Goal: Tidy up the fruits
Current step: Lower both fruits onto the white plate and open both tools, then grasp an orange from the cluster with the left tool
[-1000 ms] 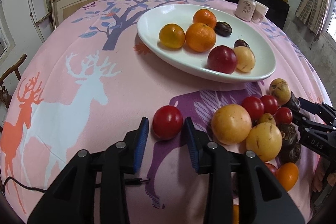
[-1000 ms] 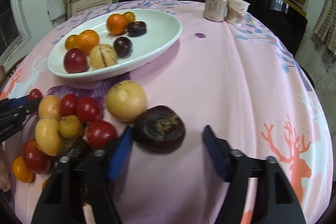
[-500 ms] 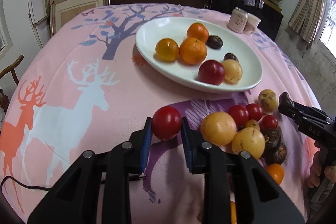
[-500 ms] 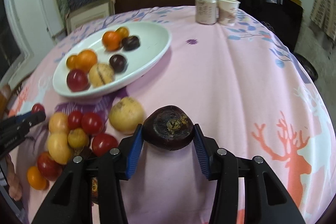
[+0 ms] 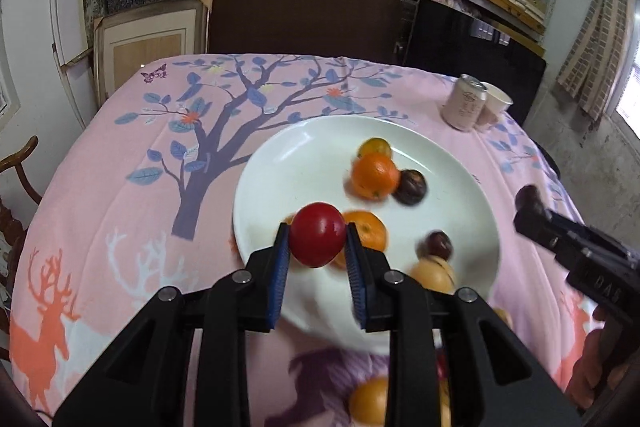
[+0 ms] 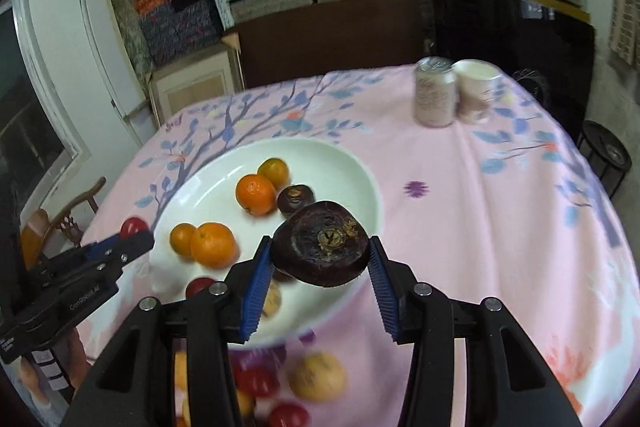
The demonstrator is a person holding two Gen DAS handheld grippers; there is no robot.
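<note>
Both fruits now lifted off cloth: left gripper (image 5: 318,247) clamped on red fruit (image 5: 317,240), right gripper (image 6: 320,263) clamped on dark fruit (image 6: 321,249), over white plate (image 5: 288,163), release pending

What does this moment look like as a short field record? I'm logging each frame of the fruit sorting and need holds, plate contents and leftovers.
left gripper: shut on red fruit, held above the plate's near left part
right gripper: shut on dark purple fruit, held over the plate's near right rim
white plate: holds oranges, small dark fruits, a red one and a yellowish one
loose fruit: red, yellow and orange pieces on the tablecloth near the plate
far corner: can beside paper cup
</note>
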